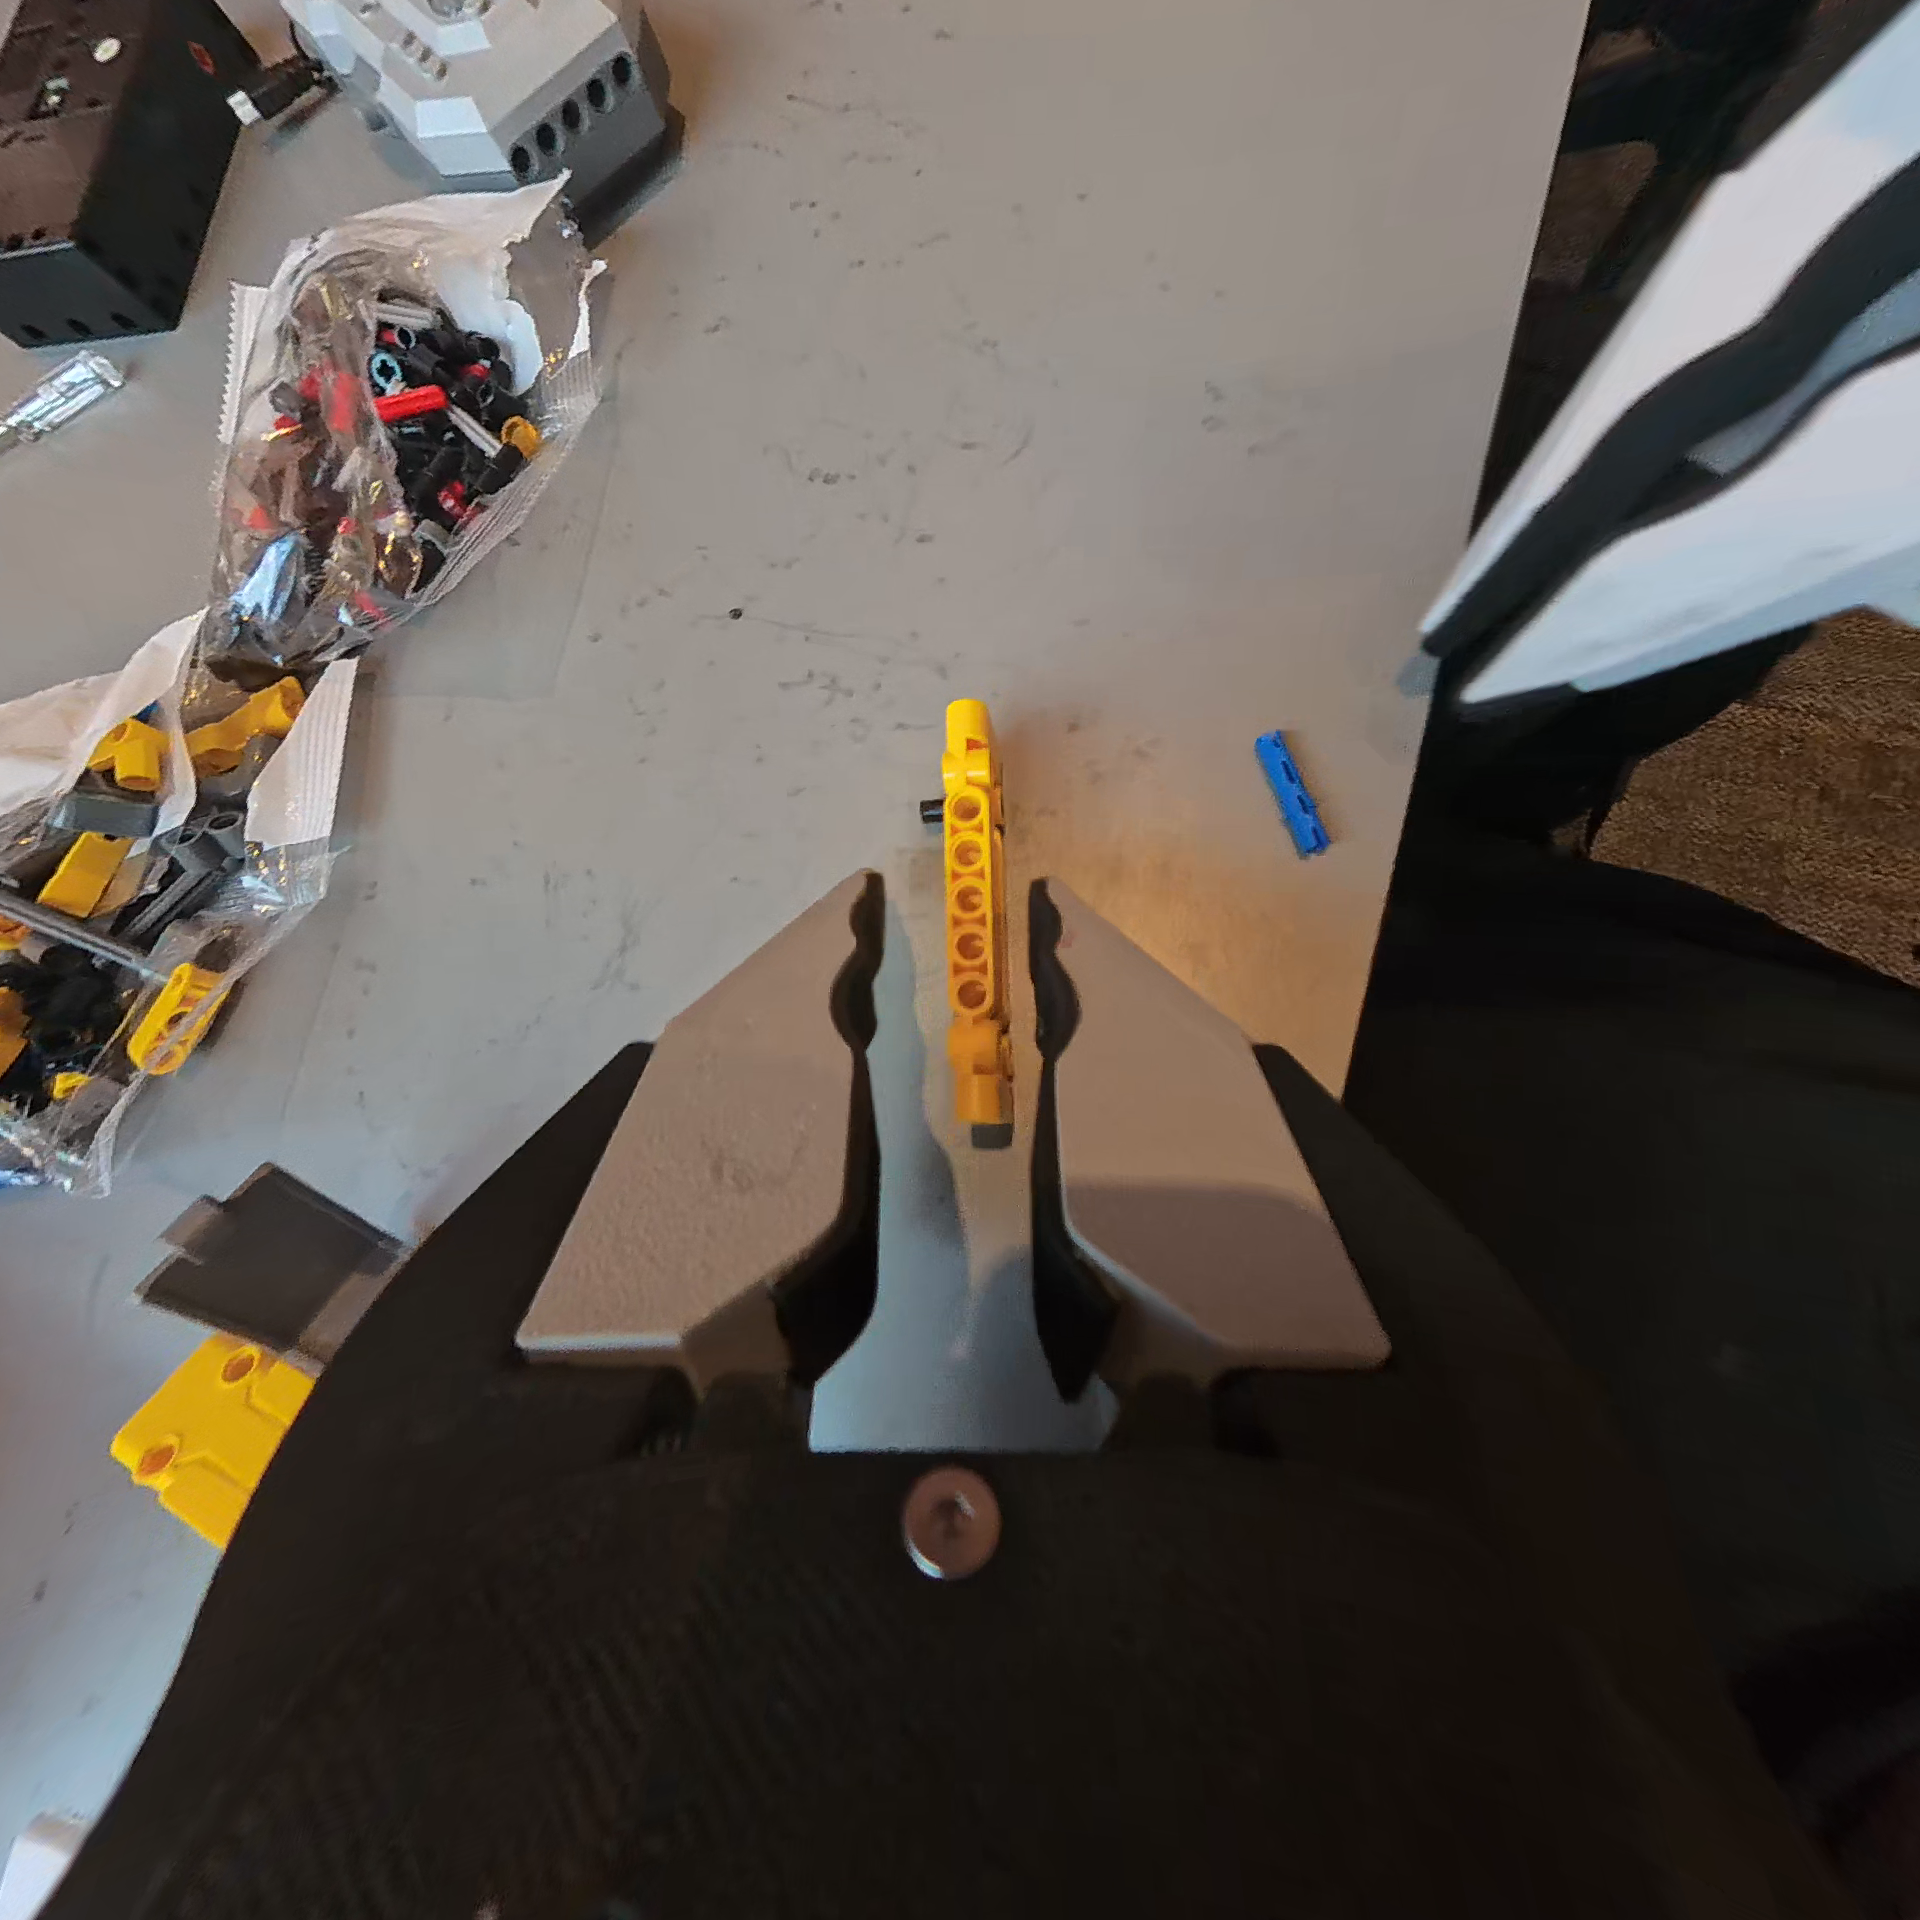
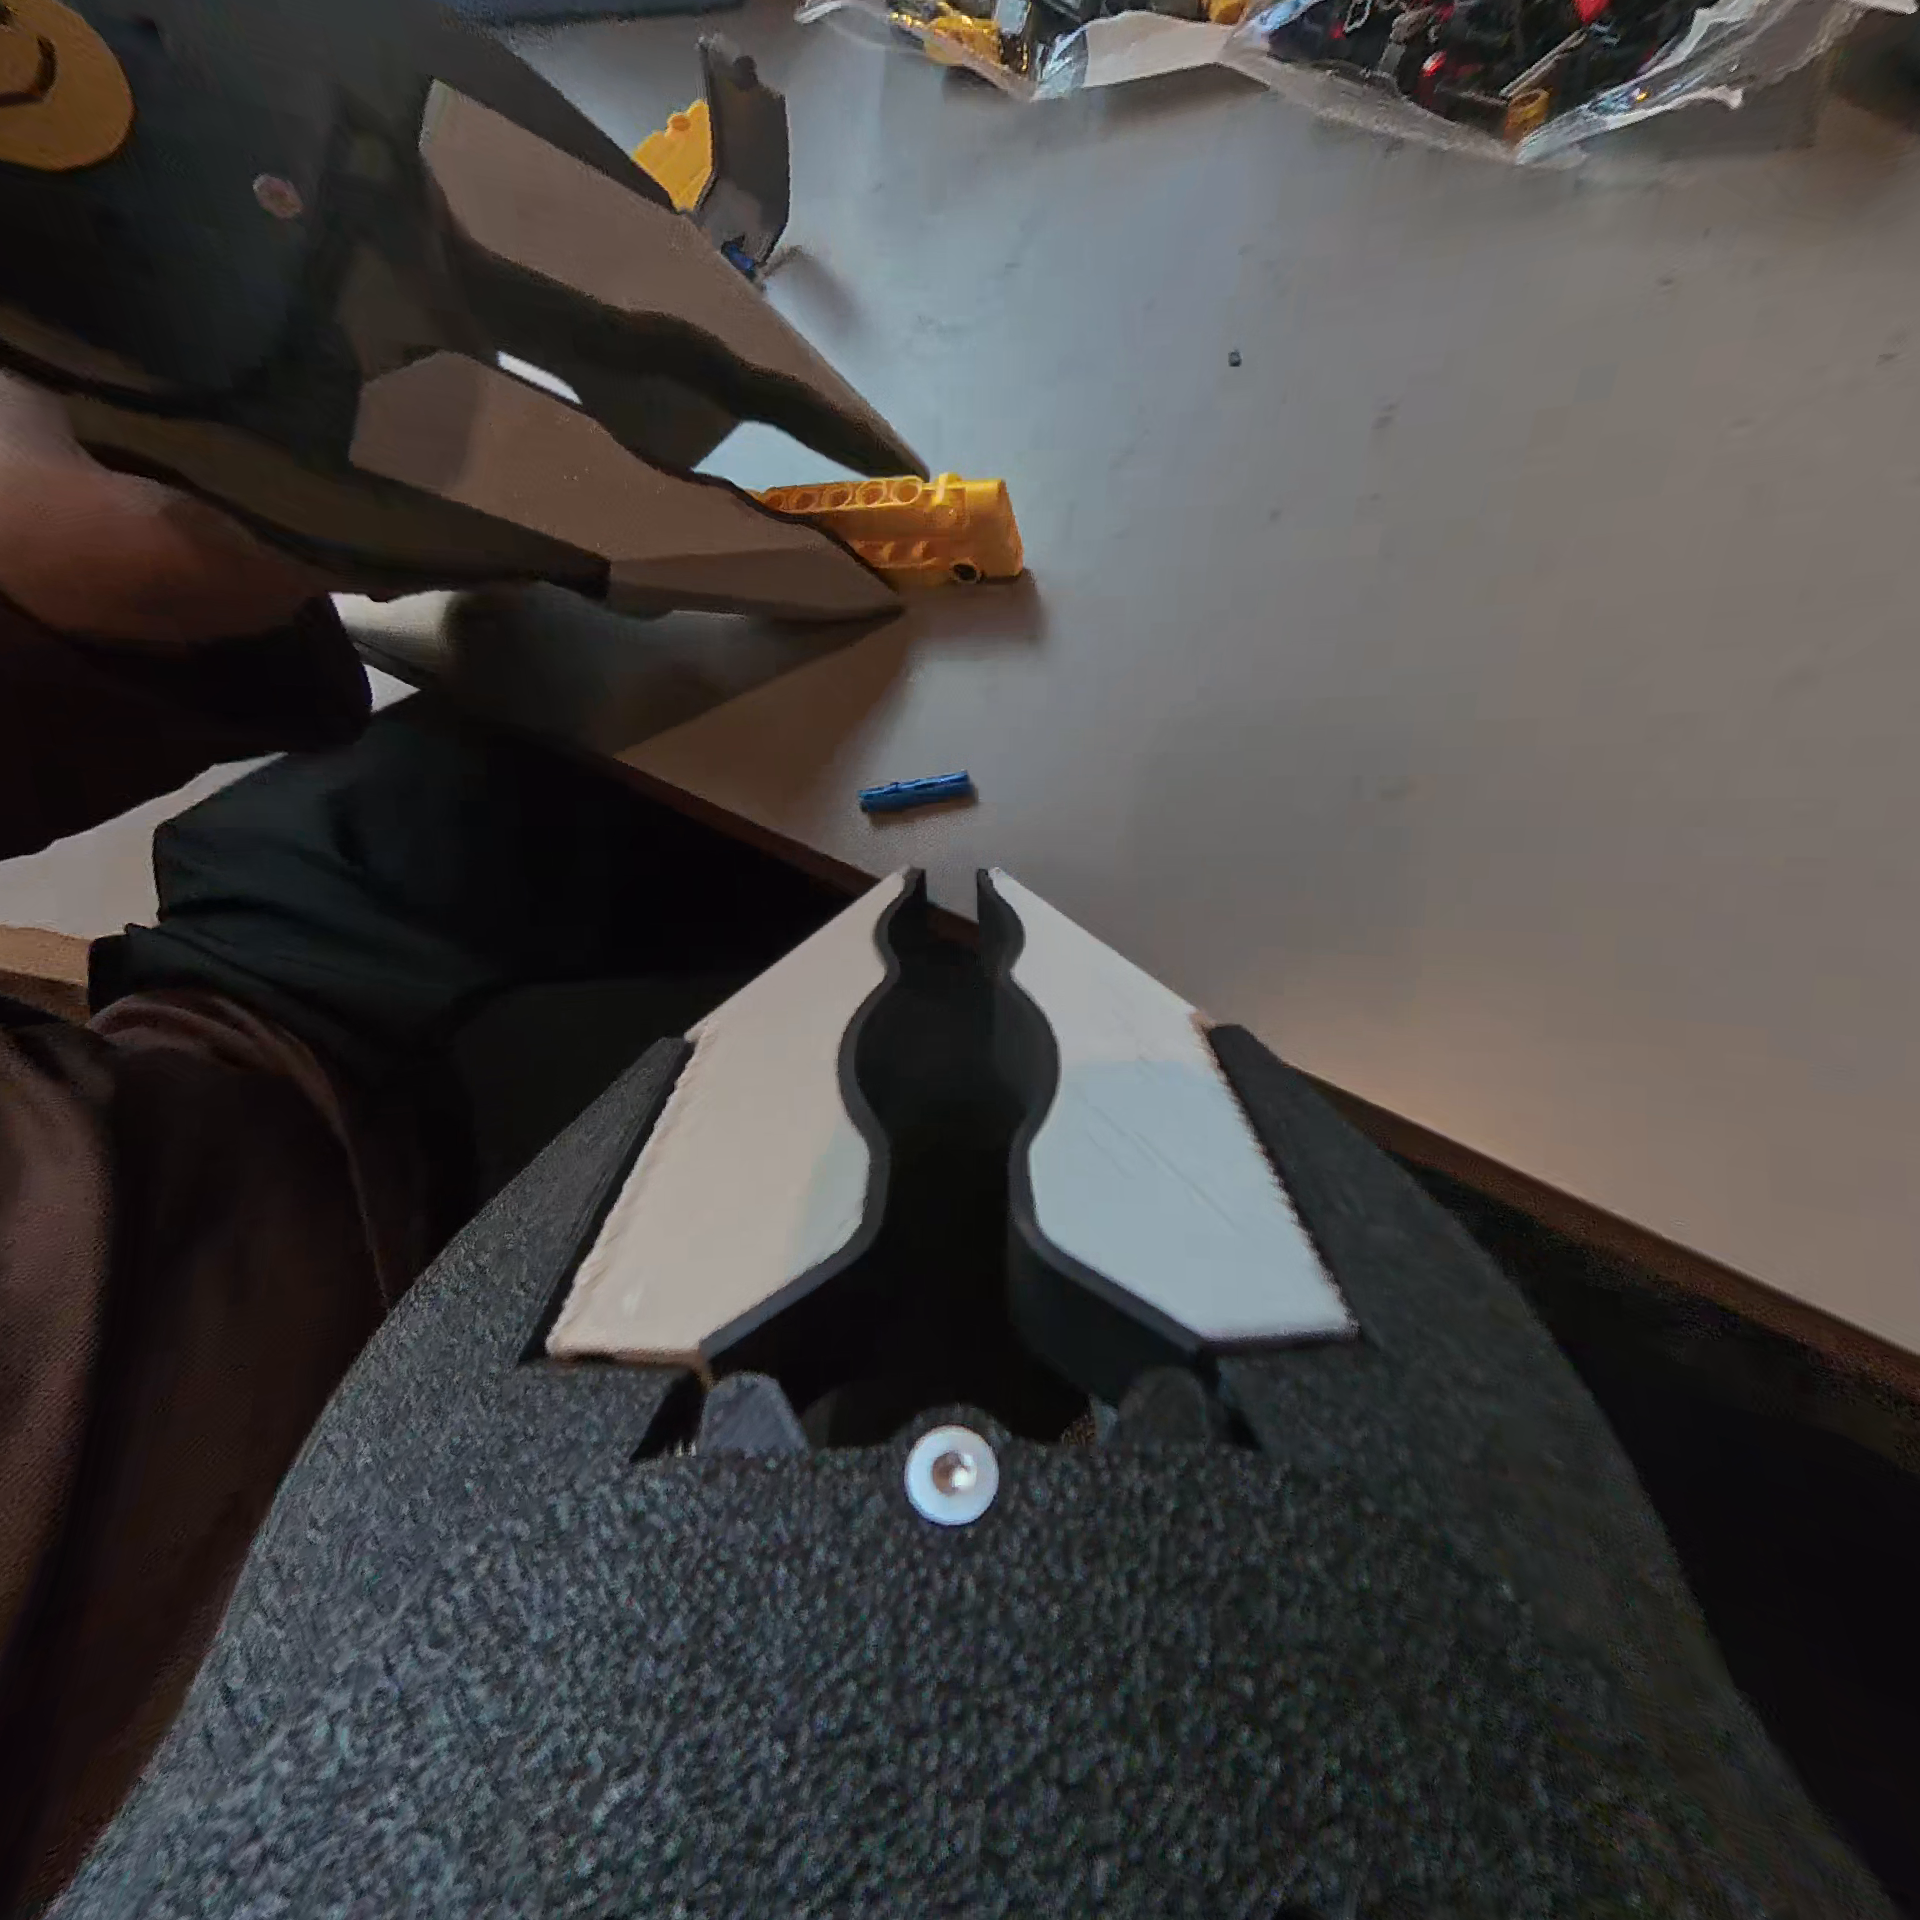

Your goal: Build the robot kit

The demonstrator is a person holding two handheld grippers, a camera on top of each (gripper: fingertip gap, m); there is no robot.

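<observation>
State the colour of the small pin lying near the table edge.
Blue pin; the left wrist view shows it best.

The left gripper hangs over the grey table, fingers parted around a yellow holed beam; a blue pin lies nearby, parts bags further left

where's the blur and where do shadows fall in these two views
Left wrist view: the right tool at the upper right is smeared, the yellow beam is sharp, and a warm glow lies on the table beside it. Right wrist view: the left tool is soft-edged and casts a shadow under its tips.
</observation>
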